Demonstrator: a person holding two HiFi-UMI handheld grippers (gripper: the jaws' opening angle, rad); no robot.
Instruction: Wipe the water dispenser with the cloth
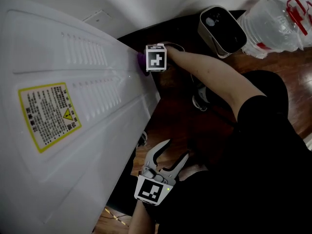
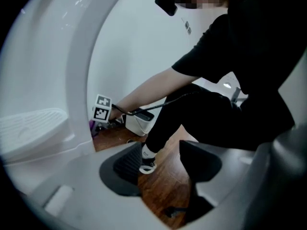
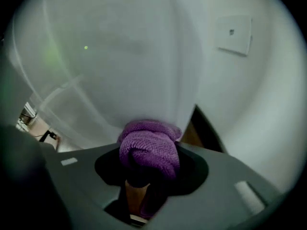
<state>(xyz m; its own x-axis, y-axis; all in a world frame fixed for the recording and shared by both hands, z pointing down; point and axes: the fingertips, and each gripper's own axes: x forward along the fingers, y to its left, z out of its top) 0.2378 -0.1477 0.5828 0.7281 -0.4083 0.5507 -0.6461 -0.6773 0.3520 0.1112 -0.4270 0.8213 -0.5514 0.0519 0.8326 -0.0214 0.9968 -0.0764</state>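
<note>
Clamping the purple cloth (image 3: 149, 150) in my right gripper's (image 1: 150, 61) jaws against the water dispenser's (image 1: 73, 82) far edge, panel straight ahead, my left gripper (image 1: 176, 149) waits farther off, jaws apart, empty.

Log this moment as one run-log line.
right tongs: shut on purple cloth | cloth: at water dispenser panel edge | left tongs: open, empty, apart from dispenser
</note>
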